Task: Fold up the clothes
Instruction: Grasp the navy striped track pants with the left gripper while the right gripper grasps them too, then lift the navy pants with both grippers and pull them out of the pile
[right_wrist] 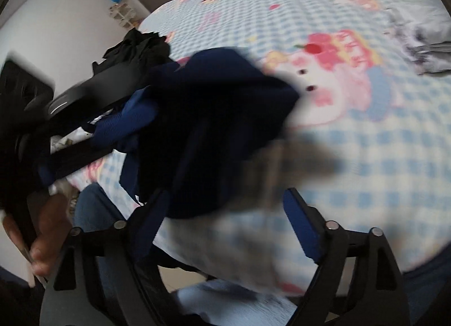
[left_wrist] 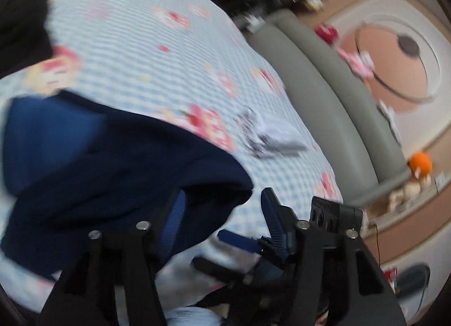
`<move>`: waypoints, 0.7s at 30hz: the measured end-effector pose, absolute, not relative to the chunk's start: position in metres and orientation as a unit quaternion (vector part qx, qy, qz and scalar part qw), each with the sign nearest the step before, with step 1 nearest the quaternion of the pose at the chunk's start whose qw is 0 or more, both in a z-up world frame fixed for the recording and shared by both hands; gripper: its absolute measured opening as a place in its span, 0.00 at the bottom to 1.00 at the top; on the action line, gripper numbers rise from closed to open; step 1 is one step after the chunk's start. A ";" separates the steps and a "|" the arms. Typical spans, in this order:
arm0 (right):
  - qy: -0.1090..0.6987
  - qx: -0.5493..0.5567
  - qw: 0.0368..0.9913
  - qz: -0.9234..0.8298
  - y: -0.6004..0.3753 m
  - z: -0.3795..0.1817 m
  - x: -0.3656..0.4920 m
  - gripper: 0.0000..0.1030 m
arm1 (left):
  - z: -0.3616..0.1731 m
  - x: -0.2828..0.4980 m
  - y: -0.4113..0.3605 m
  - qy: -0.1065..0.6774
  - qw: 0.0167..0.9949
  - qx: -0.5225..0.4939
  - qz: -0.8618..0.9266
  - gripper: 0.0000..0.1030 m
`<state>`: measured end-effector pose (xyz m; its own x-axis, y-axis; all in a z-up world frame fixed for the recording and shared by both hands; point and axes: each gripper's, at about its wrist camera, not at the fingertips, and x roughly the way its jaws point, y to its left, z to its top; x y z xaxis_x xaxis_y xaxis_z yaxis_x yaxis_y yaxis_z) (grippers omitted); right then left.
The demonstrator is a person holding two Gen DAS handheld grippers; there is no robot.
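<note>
Both grippers have let go. The left gripper has jaws spread, pads bare; the navy garment lies against its left finger and spills off to the upper left, not pinched. The right gripper also stands wide; in the right wrist view the garment's dark bulk sits over its left finger and reaches up and left, w/ nothing pressed between the pads.

Key relation: the garment lies to the left of both tools, bunched in a heap near the front edge of the bed, its long axis running roughly up-left to lower-right in the left view. The left gripper looks nearer, so I'd judge it the one to pick an edge first.

Farther out: a small grey-white piece of clothing lies flat on the checked sheet, well apart from the heap, and a black pile sits at the bed's far edge.

Hard to read: motion blur throughout. Collar, sleeves, hem can't be told apart, and the garment's underside and lower edge are hidden behind the gripper frames. A hand shows at lower left, partly cut off.
</note>
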<state>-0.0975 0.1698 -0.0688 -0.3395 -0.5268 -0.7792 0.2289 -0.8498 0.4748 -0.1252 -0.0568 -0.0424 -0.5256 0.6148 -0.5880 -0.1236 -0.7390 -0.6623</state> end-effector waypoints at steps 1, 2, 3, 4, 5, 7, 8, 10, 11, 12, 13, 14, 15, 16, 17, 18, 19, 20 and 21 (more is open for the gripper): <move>-0.147 0.524 0.241 -0.804 0.163 -0.074 -0.101 0.83 | -0.047 -0.117 -0.071 -0.277 0.189 -0.434 0.836 0.57; -0.146 0.519 0.242 -0.806 0.157 -0.081 -0.107 0.83 | -0.054 -0.111 -0.081 -0.262 0.154 -0.442 0.844 0.57; -0.139 0.522 0.232 -0.809 0.151 -0.090 -0.113 0.83 | -0.063 -0.106 -0.090 -0.247 0.122 -0.454 0.848 0.60; -0.131 0.526 0.222 -0.810 0.145 -0.098 -0.120 0.76 | -0.074 -0.102 -0.097 -0.235 0.093 -0.468 0.847 0.61; -0.123 0.533 0.212 -0.810 0.142 -0.106 -0.125 0.68 | -0.085 -0.101 -0.102 -0.228 0.066 -0.485 0.842 0.61; -0.115 0.530 0.203 -0.815 0.141 -0.108 -0.128 0.41 | -0.107 -0.102 -0.112 -0.226 0.035 -0.513 0.827 0.61; -0.114 0.522 0.203 -0.820 0.142 -0.104 -0.127 0.35 | -0.115 -0.103 -0.116 -0.231 0.028 -0.523 0.820 0.61; -0.114 0.501 0.208 -0.832 0.146 -0.092 -0.123 0.22 | -0.123 -0.107 -0.117 -0.246 0.031 -0.525 0.814 0.51; -0.117 0.484 0.213 -0.841 0.152 -0.083 -0.120 0.21 | -0.123 -0.110 -0.113 -0.249 0.039 -0.522 0.815 0.40; -0.115 0.472 0.211 -0.848 0.156 -0.075 -0.118 0.16 | -0.120 -0.113 -0.109 -0.253 0.049 -0.520 0.814 0.17; -0.108 0.458 0.205 -0.858 0.161 -0.065 -0.115 0.11 | -0.115 -0.118 -0.104 -0.259 0.063 -0.518 0.813 0.09; -0.101 0.442 0.199 -0.869 0.165 -0.053 -0.112 0.08 | -0.106 -0.122 -0.098 -0.261 0.081 -0.511 0.815 0.09; -0.094 0.426 0.194 -0.879 0.170 -0.040 -0.110 0.06 | -0.092 -0.128 -0.090 -0.260 0.106 -0.500 0.819 0.08; -0.090 0.410 0.192 -0.887 0.175 -0.025 -0.109 0.05 | -0.074 -0.134 -0.084 -0.256 0.128 -0.486 0.826 0.08; -0.087 0.394 0.194 -0.894 0.179 -0.005 -0.111 0.05 | -0.053 -0.138 -0.080 -0.250 0.145 -0.465 0.837 0.08; -0.083 0.378 0.196 -0.901 0.183 0.015 -0.112 0.05 | -0.027 -0.141 -0.077 -0.244 0.164 -0.437 0.850 0.08; -0.079 0.360 0.199 -0.908 0.186 0.035 -0.113 0.05 | -0.001 -0.143 -0.076 -0.238 0.176 -0.408 0.864 0.05; -0.069 0.334 0.205 -0.917 0.191 0.060 -0.114 0.05 | 0.027 -0.144 -0.077 -0.231 0.180 -0.377 0.878 0.05; -0.056 0.319 0.204 -0.924 0.192 0.076 -0.113 0.05 | 0.048 -0.145 -0.079 -0.225 0.179 -0.354 0.890 0.05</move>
